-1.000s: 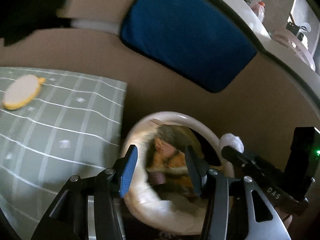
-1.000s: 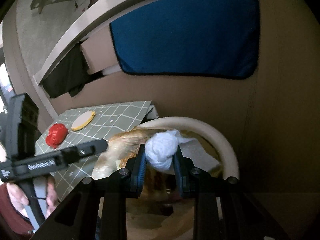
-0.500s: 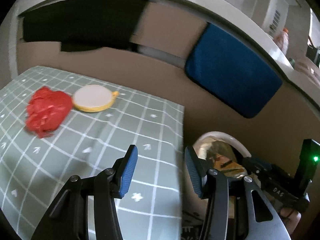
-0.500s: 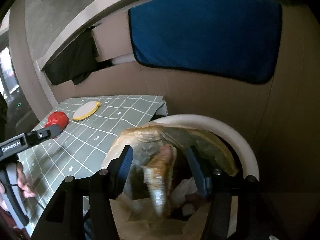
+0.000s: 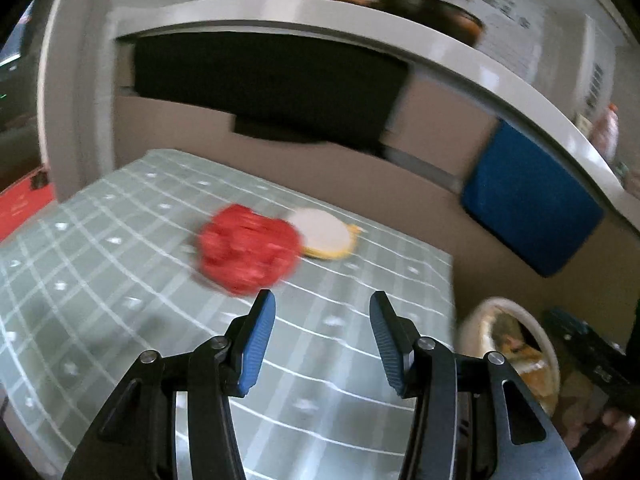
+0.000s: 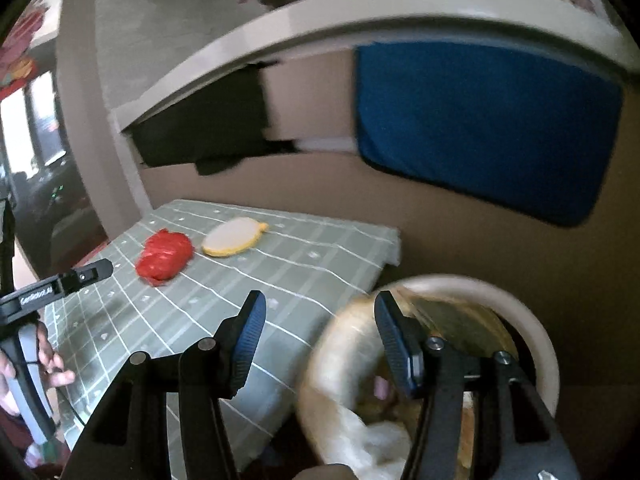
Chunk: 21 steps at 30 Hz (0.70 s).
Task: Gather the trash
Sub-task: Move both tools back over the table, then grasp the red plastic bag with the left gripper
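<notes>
A crumpled red wrapper lies on the green checked tablecloth, touching a round yellow-rimmed white pad. My left gripper is open and empty, just short of the wrapper. The white bin with a liner and trash stands off the table's right edge. In the right wrist view the wrapper and pad lie far left. My right gripper is open and empty at the bin's left rim. The left gripper's body shows at the left.
A beige wall with a blue cloth and a black cloth hanging under a white shelf stands behind the table. The table edge meets the bin.
My right gripper opened and dropped the white tissue wad into the bin, then swung left. My left gripper swung left from the bin toward the red wrapper.
</notes>
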Motion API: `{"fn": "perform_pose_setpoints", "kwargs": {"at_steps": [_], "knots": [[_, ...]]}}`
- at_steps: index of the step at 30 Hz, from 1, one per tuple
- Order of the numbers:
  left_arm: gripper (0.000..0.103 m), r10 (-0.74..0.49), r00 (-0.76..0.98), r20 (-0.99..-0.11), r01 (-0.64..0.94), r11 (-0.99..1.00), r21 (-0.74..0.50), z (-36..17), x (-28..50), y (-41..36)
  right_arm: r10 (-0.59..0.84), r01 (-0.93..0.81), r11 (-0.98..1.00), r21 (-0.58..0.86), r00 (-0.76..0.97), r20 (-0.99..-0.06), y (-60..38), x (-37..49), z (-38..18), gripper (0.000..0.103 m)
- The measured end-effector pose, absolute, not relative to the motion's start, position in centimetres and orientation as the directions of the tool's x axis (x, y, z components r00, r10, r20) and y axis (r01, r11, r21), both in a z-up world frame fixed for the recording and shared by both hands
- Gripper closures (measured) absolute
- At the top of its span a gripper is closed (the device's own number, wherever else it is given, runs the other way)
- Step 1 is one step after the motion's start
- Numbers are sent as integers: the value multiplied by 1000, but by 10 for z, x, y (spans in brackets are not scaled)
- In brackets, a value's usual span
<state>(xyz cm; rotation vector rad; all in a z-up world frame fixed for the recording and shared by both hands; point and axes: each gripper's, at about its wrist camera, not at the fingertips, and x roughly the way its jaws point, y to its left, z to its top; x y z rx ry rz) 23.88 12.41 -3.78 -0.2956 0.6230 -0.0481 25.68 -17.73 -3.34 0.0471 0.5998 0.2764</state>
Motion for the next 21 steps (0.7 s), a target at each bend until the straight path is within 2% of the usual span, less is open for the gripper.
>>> {"fn": "perform_pose_setpoints", "kwargs": {"at_steps": [4,7,14,19,21], "knots": [[52,-118,809,-576,-94,941,-325,-45,253,163,309,-298,948,112,781,-542,-146,268,-23,48],[51,-165,790,-591,-94,919,-382,-54,275,184,361,-344,929,137,756,-545,-126,284,-24,48],[47,-240,745,-622,-157,844,-514,-80,354,214,376,-377,917,131,704,-603,-99,325,-40,48],[45,-227,683,-694,-213,847,-487,-103,383,212,371,-383,915,126,681,-632,-83,350,-52,48],[33,-238,669,-704,-228,836,-499,-113,387,211,366,-382,916,121,673,-643,-76,362,-56,48]]}}
